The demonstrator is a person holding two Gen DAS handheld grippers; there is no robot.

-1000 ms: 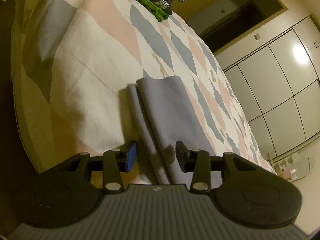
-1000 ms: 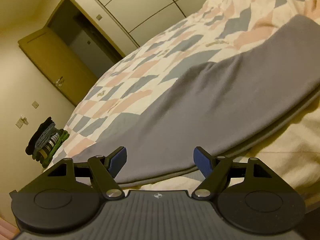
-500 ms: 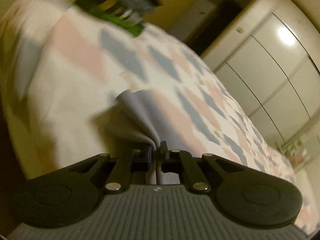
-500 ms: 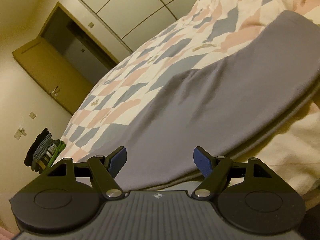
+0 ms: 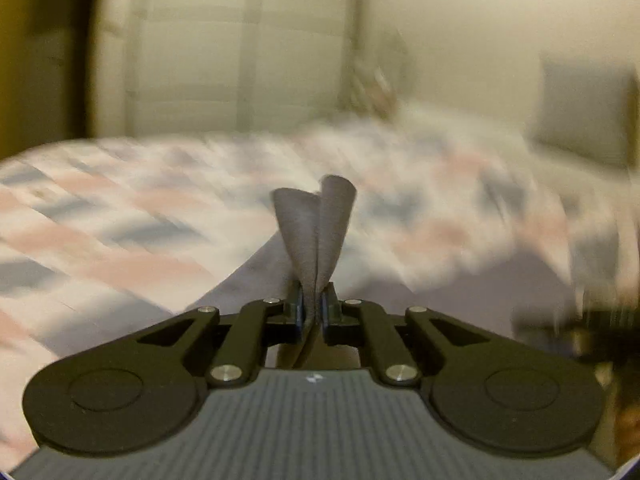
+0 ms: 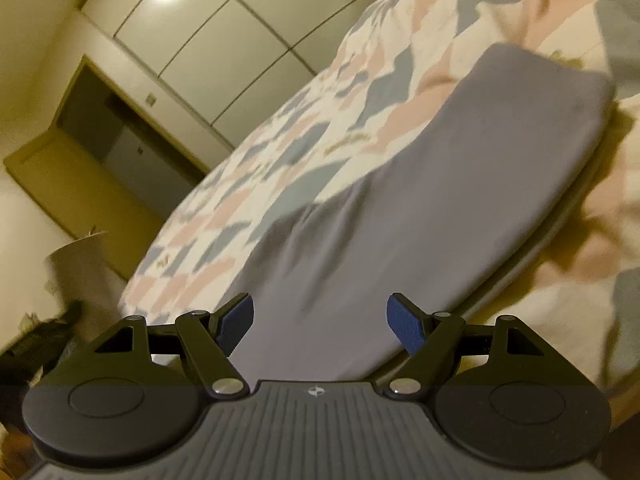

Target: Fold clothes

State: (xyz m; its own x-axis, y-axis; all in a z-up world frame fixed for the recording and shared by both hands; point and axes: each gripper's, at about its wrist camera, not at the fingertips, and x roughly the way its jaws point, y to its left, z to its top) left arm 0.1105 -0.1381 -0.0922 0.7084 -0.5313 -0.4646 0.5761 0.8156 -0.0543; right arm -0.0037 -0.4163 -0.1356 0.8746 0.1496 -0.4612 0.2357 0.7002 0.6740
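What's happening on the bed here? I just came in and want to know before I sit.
Someone is folding a grey cloth on a patterned bedspread with two handheld grippers. The left gripper is shut on a bunched edge of the cloth, which sticks up past its fingers. The right gripper is open over the flat part, holding nothing. The left view is blurred.

garment (image 6: 420, 208) on bed (image 6: 256, 200), wardrobe (image 6: 224, 40) behind

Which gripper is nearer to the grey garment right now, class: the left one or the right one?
Left. The left gripper is shut on a fold of the grey garment, touching it. The right gripper is open, its fingers apart above the cloth, gripping nothing.
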